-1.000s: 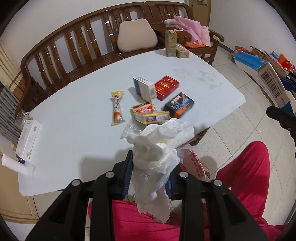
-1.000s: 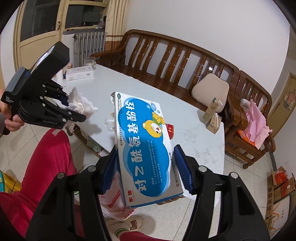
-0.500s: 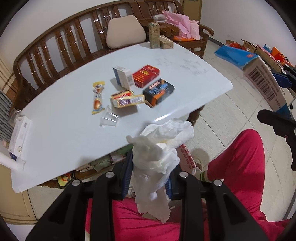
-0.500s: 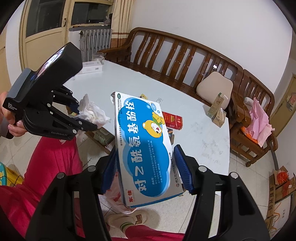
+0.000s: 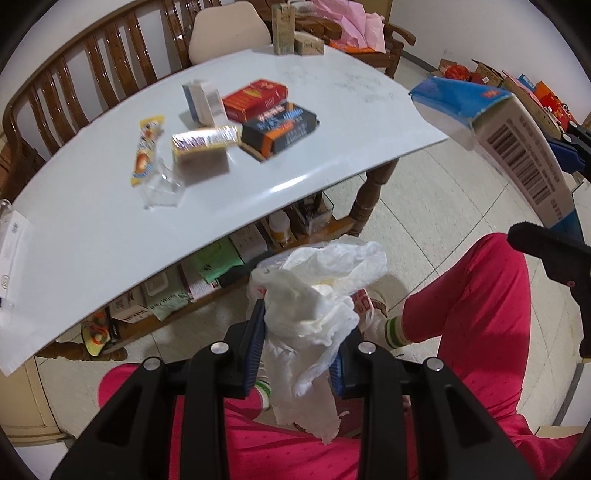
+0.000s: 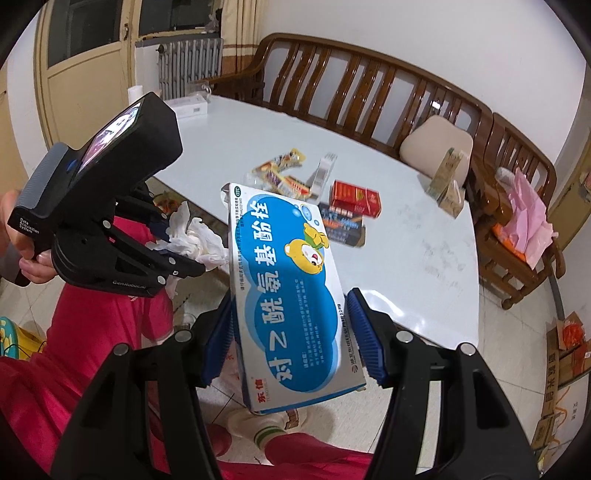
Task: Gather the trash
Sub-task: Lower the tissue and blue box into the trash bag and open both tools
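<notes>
My left gripper is shut on a crumpled white tissue, held off the table's front edge above the floor and my red-trousered legs. It also shows in the right wrist view. My right gripper is shut on a blue and white medicine box, also seen at the right in the left wrist view. On the white table lie a snack wrapper, a gold packet, a white carton, a red box, a black box and clear plastic.
A wooden bench with a beige cushion stands behind the table. Two small cartons stand at the far table edge. A shelf under the table holds papers and boxes. Cardboard boxes sit on the floor at right.
Both grippers have pulled back and down from the table with their loads. The left gripper now hangs past the table's front edge, and the shelf under the table has come into view.
</notes>
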Motion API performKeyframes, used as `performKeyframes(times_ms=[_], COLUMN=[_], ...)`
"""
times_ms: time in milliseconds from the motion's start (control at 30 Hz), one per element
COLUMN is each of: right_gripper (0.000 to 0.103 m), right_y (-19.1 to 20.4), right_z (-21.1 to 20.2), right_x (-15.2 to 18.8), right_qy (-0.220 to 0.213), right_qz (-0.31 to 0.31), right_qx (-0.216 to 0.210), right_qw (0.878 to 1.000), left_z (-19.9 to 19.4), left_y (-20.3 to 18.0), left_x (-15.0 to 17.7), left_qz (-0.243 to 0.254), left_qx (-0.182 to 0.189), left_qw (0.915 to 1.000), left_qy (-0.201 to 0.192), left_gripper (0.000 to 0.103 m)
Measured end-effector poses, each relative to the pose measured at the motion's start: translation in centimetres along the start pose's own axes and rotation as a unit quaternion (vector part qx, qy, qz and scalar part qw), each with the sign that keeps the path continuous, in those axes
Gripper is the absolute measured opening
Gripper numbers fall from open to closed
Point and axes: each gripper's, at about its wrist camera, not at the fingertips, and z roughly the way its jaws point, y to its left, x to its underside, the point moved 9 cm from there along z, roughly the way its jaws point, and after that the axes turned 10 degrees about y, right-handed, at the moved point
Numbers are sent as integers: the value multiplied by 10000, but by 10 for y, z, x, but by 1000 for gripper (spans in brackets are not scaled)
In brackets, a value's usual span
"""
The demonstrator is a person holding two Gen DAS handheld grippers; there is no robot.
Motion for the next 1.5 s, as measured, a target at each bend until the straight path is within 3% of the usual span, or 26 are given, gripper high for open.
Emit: performKeyframes(times_ms=[433, 867, 1500], right_gripper=[59, 59, 59], right_y=[10, 18, 26], right_z=[50, 130, 262], right_x=[32, 65, 116], right_qy=[409, 948, 1991], right_qz=[200, 456, 1005], right_qx=[-149, -259, -556], right_qw=[9988, 9941, 9732], left_z=[65, 142, 254], left_y=[-4, 1, 15], left_x=[8, 9, 4], left_qz=[-198, -822, -1257], left_qx=[279, 676, 796], left_qw=[9986, 9907, 9747], left_qy=[405, 844, 1668], left_gripper=[30, 30, 30])
